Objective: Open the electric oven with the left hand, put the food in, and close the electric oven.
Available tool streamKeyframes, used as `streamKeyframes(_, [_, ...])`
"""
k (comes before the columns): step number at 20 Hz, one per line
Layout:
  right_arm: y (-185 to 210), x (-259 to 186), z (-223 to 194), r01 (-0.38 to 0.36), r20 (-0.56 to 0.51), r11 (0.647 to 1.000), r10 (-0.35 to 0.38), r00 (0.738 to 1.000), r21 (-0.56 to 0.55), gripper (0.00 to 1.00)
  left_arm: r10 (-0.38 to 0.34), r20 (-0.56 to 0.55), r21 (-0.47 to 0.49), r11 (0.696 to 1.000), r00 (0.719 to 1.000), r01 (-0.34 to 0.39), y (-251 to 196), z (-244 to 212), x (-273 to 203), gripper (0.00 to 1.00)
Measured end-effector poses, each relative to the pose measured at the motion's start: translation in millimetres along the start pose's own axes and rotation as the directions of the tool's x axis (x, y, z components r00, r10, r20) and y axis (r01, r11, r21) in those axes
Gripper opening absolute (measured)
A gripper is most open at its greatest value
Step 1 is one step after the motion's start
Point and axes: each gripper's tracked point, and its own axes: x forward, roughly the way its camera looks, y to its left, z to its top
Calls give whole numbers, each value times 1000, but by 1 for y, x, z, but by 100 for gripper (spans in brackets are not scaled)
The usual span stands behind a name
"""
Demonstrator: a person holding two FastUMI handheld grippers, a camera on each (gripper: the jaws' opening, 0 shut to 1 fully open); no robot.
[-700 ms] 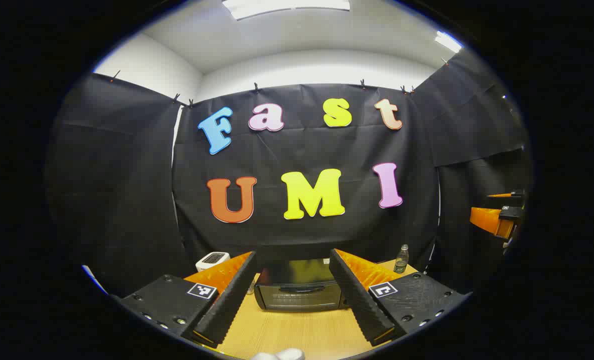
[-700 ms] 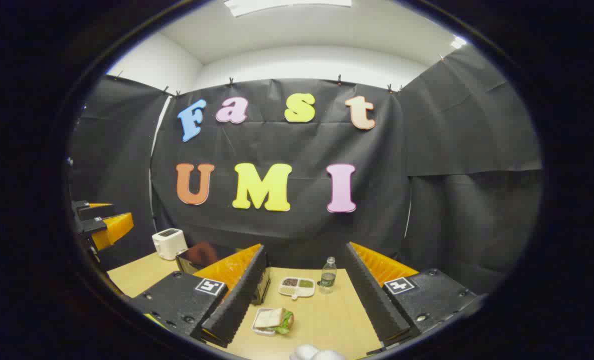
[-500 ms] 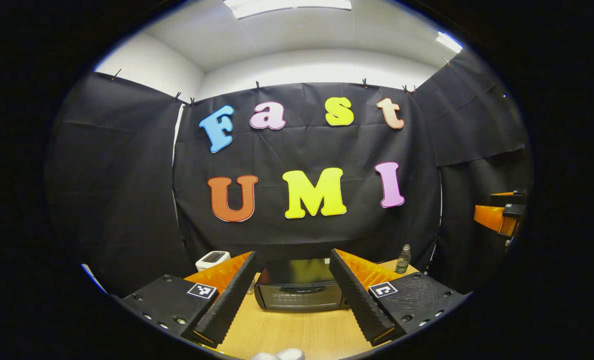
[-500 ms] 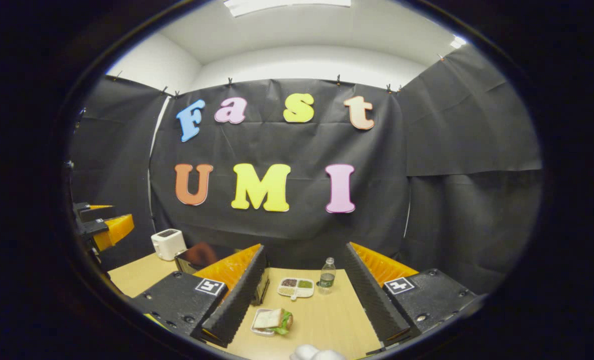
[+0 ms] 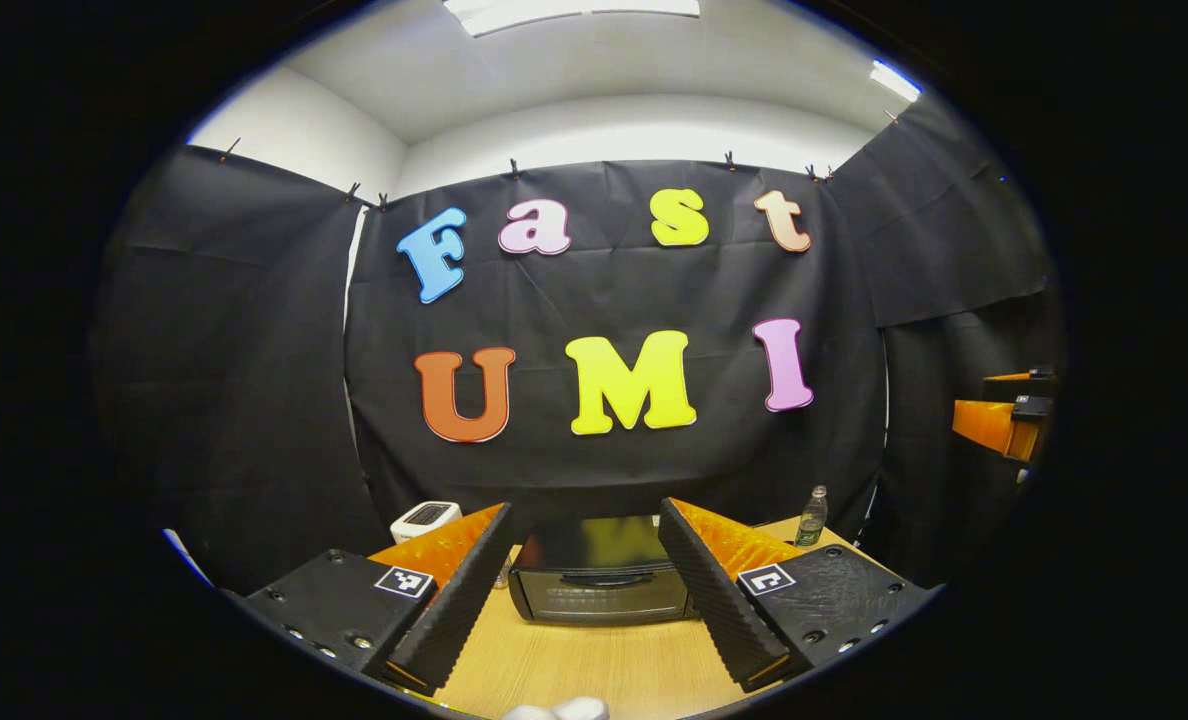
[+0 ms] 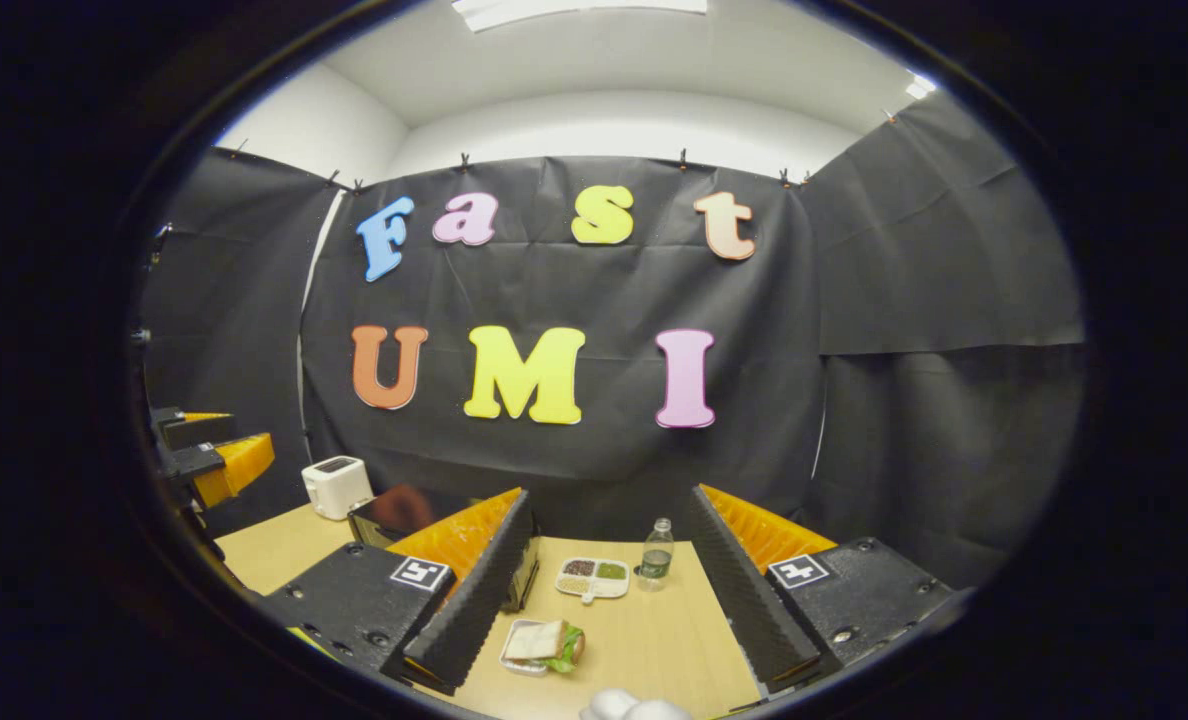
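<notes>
In the left gripper view, the left tool hangs above the wooden tabletop with its two fingers spread wide and nothing between them. Straight ahead at 12 o'clock, framed in that gap, stands the electric oven, a black box with its glass door shut and the handle running across the top of the door. A white toaster sits at about 10 o'clock from the oven, near the back wall, and a small clear bottle stands at about 2 o'clock from it. The right tool shows far off at 3 o'clock in this view, held above the tabletop.

In the right gripper view, the right tool is likewise spread wide and empty, above the tabletop. A sandwich on a small tray lies on the tabletop at about 7 o'clock within the gap, just beside the inner edge of one finger. Beyond it at 12 o'clock rests a white divided plate with small portions of food, and the bottle stands upright just beside it at 3 o'clock. The oven is partly hidden behind a finger at 10 o'clock, with the toaster beyond. The left tool shows at 9 o'clock.
</notes>
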Motion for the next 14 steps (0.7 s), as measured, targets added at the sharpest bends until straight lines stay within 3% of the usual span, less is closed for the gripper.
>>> streamKeyframes(4, [-12, 2, -1, 18, -3, 1000, -18, 1000, -2, 91, -24, -22, -24, 999, 999, 24, -10, -22, 21, 95])
streamKeyframes(5, [-16, 2, -1, 27, -8, 1000, -27, 1000, -6, 100, -33, -30, -33, 999, 999, 32, -13, -30, 28, 95])
streamKeyframes(9, [-39, 0, -3, 81, -24, 996, -82, 996, -34, 100, -77, -85, -60, 996, 993, 72, -30, -72, 66, 95])
streamKeyframes(10, [-46, -2, -4, 98, -29, 994, -99, 995, -43, 91, -86, -92, -69, 994, 992, 80, -31, -83, 77, 95])
streamKeyframes(11, [-54, -4, -3, 117, -32, 992, -118, 992, -50, 91, -88, -108, -70, 994, 990, 81, -32, -96, 90, 95])
streamKeyframes(12, [-59, -6, -3, 133, -36, 989, -135, 990, -61, 100, -89, -120, -67, 994, 989, 82, -33, -108, 102, 95])
streamKeyframes(13, [-64, -7, -2, 151, -39, 986, -154, 987, -75, 91, -88, -138, -62, 995, 987, 80, -33, -122, 115, 95])
streamKeyframes(14, [-71, -9, -3, 169, -42, 982, -173, 984, -89, 91, -80, -165, -53, 996, 983, 72, -31, -138, 126, 95])
